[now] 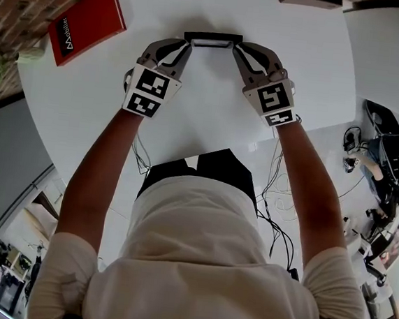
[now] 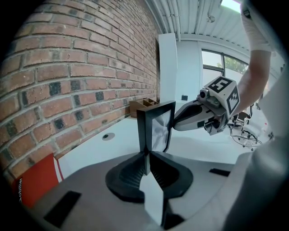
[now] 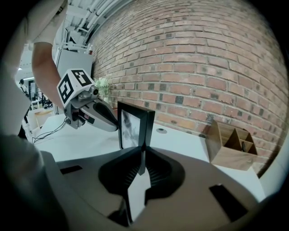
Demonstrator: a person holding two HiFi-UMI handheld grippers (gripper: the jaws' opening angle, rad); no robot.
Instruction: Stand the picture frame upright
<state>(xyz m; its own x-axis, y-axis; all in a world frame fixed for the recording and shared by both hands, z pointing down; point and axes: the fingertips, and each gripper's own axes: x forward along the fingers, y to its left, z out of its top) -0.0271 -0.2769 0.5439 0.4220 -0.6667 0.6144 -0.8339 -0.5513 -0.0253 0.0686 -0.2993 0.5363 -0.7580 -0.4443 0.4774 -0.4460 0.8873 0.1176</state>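
Observation:
A black picture frame (image 1: 212, 40) stands upright on the white table (image 1: 211, 114), seen from above as a thin dark bar. My left gripper (image 1: 189, 43) clamps its left side edge and my right gripper (image 1: 236, 48) clamps its right side edge. In the left gripper view the frame (image 2: 156, 128) rises straight out of my left gripper (image 2: 147, 155), with the right gripper (image 2: 177, 126) at its far edge. The right gripper view mirrors this: the frame (image 3: 133, 126) sits in my right gripper (image 3: 142, 155) and the left gripper (image 3: 115, 127) touches the other edge.
A red book (image 1: 86, 24) lies at the table's far left near the brick wall (image 3: 203, 67). A wooden organizer (image 3: 232, 144) stands at the back right. Cables (image 1: 278, 219) hang off the table's near edge. A round grommet (image 2: 107, 136) sits in the tabletop.

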